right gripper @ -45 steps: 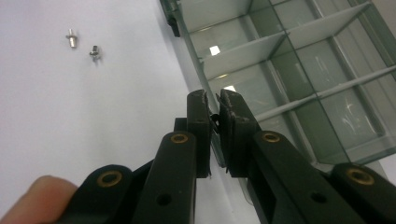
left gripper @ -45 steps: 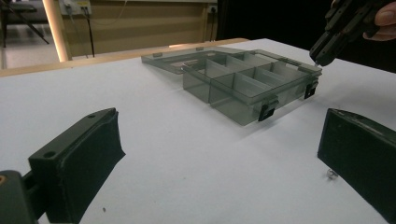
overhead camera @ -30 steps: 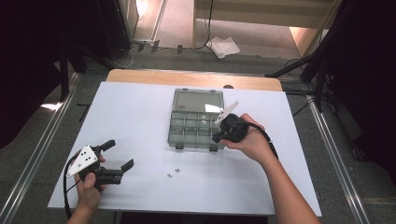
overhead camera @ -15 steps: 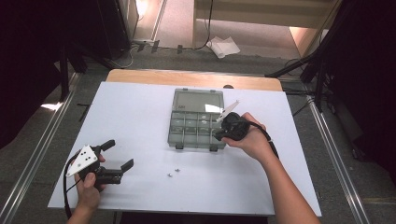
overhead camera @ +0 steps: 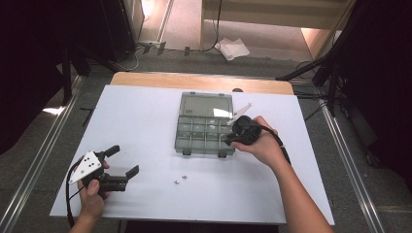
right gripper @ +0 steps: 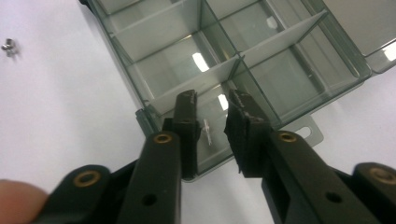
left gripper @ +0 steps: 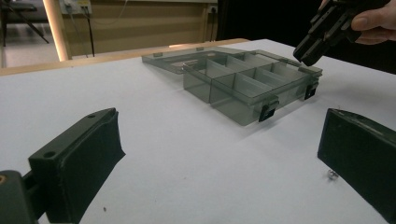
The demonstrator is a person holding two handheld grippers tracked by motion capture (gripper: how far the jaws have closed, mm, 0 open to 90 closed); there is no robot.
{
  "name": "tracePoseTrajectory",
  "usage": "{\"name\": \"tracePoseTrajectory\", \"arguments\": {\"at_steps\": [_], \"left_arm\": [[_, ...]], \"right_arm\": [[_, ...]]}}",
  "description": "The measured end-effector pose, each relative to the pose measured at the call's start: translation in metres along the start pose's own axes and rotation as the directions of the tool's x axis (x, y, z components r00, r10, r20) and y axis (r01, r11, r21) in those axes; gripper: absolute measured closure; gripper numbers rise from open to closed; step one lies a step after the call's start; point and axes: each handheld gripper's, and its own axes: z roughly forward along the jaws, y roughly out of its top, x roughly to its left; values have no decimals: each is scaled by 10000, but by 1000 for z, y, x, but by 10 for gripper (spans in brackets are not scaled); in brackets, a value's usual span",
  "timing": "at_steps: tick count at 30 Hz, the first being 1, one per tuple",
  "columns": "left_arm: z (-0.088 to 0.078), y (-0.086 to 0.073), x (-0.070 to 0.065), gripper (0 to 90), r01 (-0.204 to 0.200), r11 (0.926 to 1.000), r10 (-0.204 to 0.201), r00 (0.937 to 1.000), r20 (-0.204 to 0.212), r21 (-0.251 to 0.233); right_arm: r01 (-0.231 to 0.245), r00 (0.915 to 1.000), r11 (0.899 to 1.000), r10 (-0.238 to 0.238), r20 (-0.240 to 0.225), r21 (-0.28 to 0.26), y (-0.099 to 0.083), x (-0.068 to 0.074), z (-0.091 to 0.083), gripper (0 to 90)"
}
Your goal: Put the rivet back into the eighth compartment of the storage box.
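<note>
1. A small screw (right gripper: 207, 131) lies in the near corner compartment of the clear organizer box (overhead camera: 204, 127), seen between the jaws in the right gripper view; it sits loose on the compartment floor, with neither pad touching it.
2. The right tongs (right gripper: 212, 103) have just been opening: a second ago they were nearly shut above this same compartment, and now a narrow gap shows between the pads. I judge the screw has just been dropped in.
3. The box stands in the middle of the surface (overhead camera: 145, 116), its lid folded flat behind it, in the same place as a second ago.
4. Two more screws (overhead camera: 180, 180) lie on the surface in front of the box, between the two hands, unmoved; they look like the next ones to fetch.
5. The left tongs (overhead camera: 122, 160) rest near the front left corner, jaws spread wide and empty, in the same spot as before.
</note>
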Motion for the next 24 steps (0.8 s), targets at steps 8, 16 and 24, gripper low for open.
{"name": "tracePoseTrajectory", "arguments": {"at_steps": [8,16,24], "left_arm": [[0,0,0,0,-14,10000,14,10000,4,18],[0,0,0,0,5,10000,-5,10000,15,16],[0,0,0,0,90,10000,-90,10000,5,-29]], "right_arm": [[-113,9999,9994,114,49,-337,0,7,-2,379],[-279,9996,9984,278,-16,-486,2,16,-1,119],[-64,9998,9989,55,-187,-458,6,29,1,0]]}}
